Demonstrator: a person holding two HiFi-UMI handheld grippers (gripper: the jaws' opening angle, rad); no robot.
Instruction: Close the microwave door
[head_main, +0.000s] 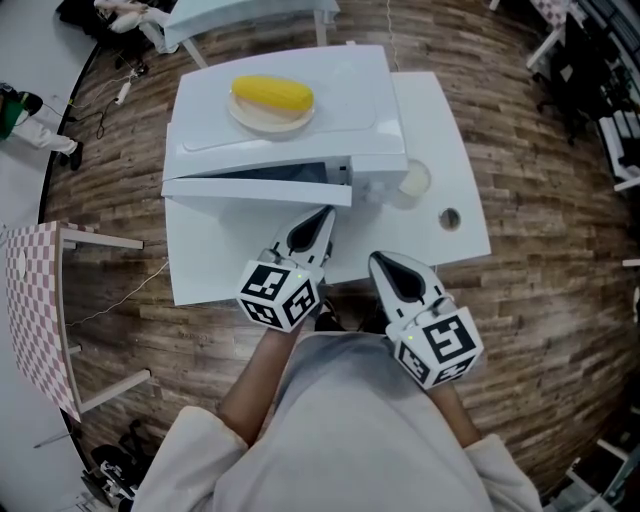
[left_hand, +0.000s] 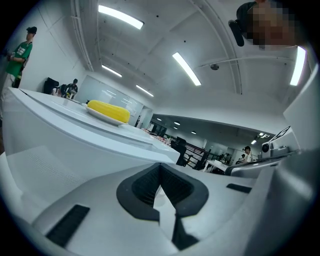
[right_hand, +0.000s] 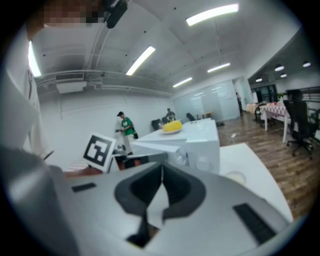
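Both tools sit close to my body, jaws pressed together with nothing in them. I judge that's deliberate: closing needs a blunt nose for pushing, not a grasp. Right gripper (head_main: 380, 260) hangs back over the table edge, idle. Left gripper (head_main: 324, 214) is ahead, its nose just beside the flat white microwave door (head_main: 255, 190); I can't tell if they touch. The door stands ajar on the boxy white microwave (head_main: 340, 90), which sits on the white rectangular table (head_main: 440, 130). Its long axis runs left to right across my view, face toward me. A dark gap shows behind it, so the hinge is probably left. Farther off, on the roof, a yellow corn cob (head_main: 272, 94) lies on a round beige plate (head_main: 262, 120).
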